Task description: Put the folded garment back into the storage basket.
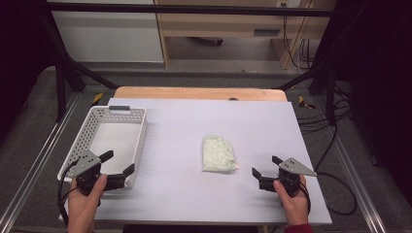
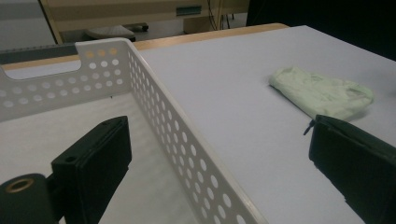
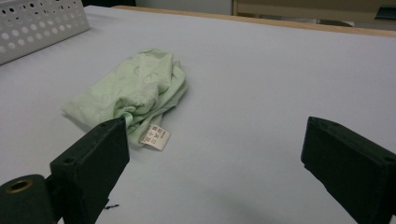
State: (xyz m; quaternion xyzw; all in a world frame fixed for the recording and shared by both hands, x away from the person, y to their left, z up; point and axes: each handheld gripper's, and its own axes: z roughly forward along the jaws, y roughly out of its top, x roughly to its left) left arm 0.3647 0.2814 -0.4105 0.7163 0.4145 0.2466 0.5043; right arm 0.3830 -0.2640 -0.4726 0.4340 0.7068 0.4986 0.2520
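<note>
High view: I've got the pale green folded garment (image 1: 219,154) lying alone mid-table on the lavender mat (image 1: 194,194), well apart from the white perforated basket (image 1: 141,127) at the left. My guess at the layout: cloth parked centre so either hand can reach it, basket off to one side as the drop point. Left gripper (image 1: 118,163) hangs over the basket's near right corner, jaws apart, nothing between them. Right gripper (image 1: 264,165) sits just right of the garment's near end, jaws apart, empty, pointing toward it. The bundle's long axis runs roughly near-to-far, near end wider, far end narrower and rounded.

Left gripper view: I'm looking along the basket's right wall (image 2: 177,135); one jaw is over the basket floor, the other over the mat. The garment (image 2: 322,93) is off to the right, apart from the basket. Jaws are wide, holding nothing.

Right gripper view: the garment (image 3: 133,91) is ahead-left of my jaws, which are spread wide and clear of it. The white care label (image 3: 155,136) sticks out at the near end toward me, so that end is the loose, open side; the folded bulk trails away toward the basket corner (image 3: 42,23). I judge the near edge by the label the easiest place to pinch.
</note>
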